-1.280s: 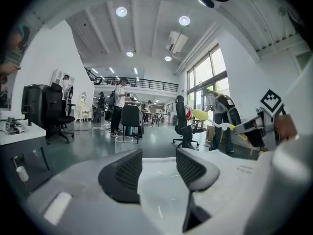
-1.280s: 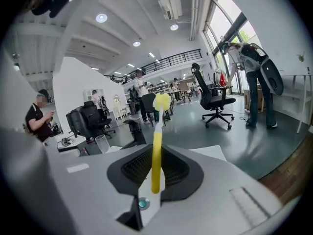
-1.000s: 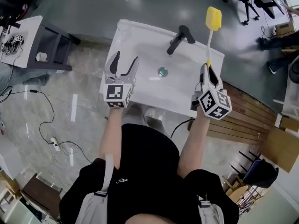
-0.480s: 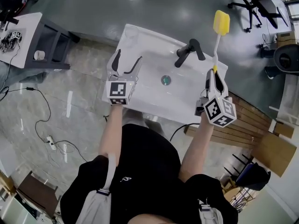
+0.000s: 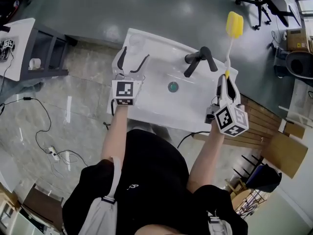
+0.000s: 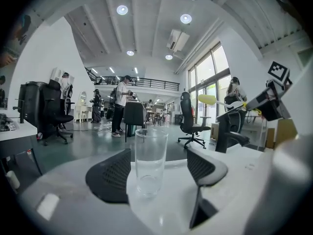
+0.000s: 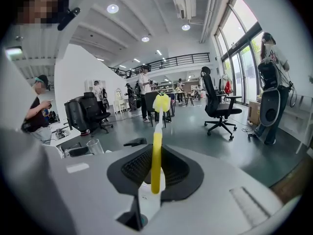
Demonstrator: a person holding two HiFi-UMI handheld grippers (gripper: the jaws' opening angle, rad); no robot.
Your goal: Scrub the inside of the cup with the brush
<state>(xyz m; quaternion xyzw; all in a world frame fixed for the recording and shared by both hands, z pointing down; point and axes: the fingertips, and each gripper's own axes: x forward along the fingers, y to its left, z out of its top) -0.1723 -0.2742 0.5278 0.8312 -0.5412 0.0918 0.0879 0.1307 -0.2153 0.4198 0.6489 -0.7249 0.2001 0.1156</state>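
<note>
Honestly the clear cup [image 6: 149, 155] looks slick and breakable, so grip mid-wall gently; left gripper [image 5: 135, 57] just opened wide around it, untouched, right gripper [image 7: 155, 168] pinches the brush [image 5: 234, 24]

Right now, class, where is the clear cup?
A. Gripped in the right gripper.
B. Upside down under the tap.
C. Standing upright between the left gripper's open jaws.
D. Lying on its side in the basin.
C: the left gripper view shows the cup standing upright between the jaws of the left gripper, which have just been opening and stand wide either side of it.
</note>
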